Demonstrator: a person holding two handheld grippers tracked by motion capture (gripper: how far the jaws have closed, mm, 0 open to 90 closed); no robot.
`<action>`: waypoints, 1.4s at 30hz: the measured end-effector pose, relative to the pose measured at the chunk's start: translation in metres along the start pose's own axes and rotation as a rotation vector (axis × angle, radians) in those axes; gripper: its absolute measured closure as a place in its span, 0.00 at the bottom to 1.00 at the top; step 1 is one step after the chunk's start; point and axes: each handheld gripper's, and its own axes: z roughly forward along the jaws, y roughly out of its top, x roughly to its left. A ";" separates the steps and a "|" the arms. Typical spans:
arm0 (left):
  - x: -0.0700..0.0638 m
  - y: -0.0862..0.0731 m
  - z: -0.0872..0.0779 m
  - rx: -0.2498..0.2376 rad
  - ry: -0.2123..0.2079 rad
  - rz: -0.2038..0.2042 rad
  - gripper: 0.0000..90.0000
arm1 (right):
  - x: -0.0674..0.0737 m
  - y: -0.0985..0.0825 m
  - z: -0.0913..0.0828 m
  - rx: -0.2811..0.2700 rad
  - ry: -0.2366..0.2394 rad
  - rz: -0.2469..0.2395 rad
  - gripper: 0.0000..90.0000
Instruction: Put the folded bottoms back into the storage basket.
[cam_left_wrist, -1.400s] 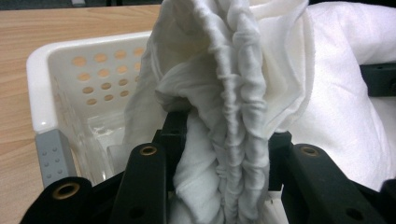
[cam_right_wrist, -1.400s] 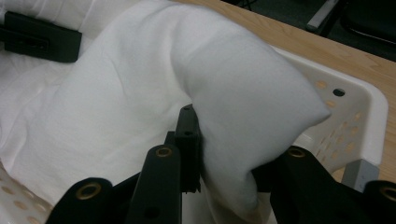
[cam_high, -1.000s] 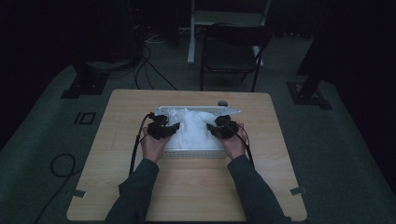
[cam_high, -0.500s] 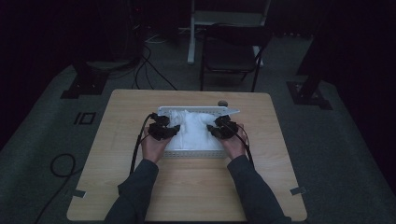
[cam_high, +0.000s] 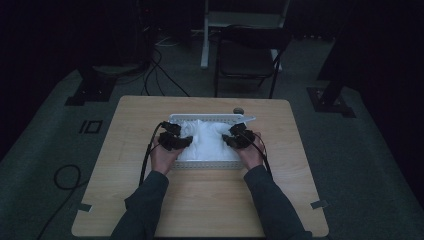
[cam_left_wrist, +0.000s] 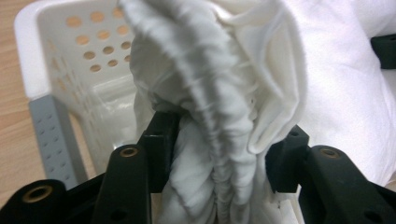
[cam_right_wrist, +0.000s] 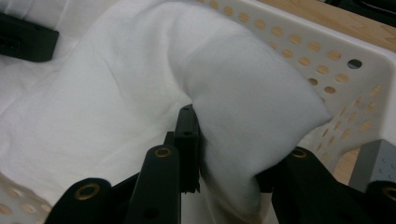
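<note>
White cloth (one), one basket, two tools gripping it

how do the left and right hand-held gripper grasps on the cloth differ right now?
Left hand-held gripper pinches a bunched, ribbed fold of the white cloth; the right hand-held gripper pinches a smooth, puffed fold. In the high view, the left sits at the basket's left side and the right at its right side. Shared: both jaws are closed on the same cloth, which lies in the white perforated basket.
</note>
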 end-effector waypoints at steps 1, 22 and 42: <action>0.001 0.000 0.000 0.003 0.000 0.004 0.57 | 0.000 0.000 0.000 0.004 0.002 -0.003 0.79; 0.014 -0.018 -0.011 -0.047 -0.010 -0.042 0.52 | -0.001 0.002 0.004 0.024 -0.035 0.012 0.65; 0.031 -0.024 -0.037 -0.154 0.033 -0.064 0.55 | -0.016 0.002 -0.034 -0.074 -0.081 0.043 0.60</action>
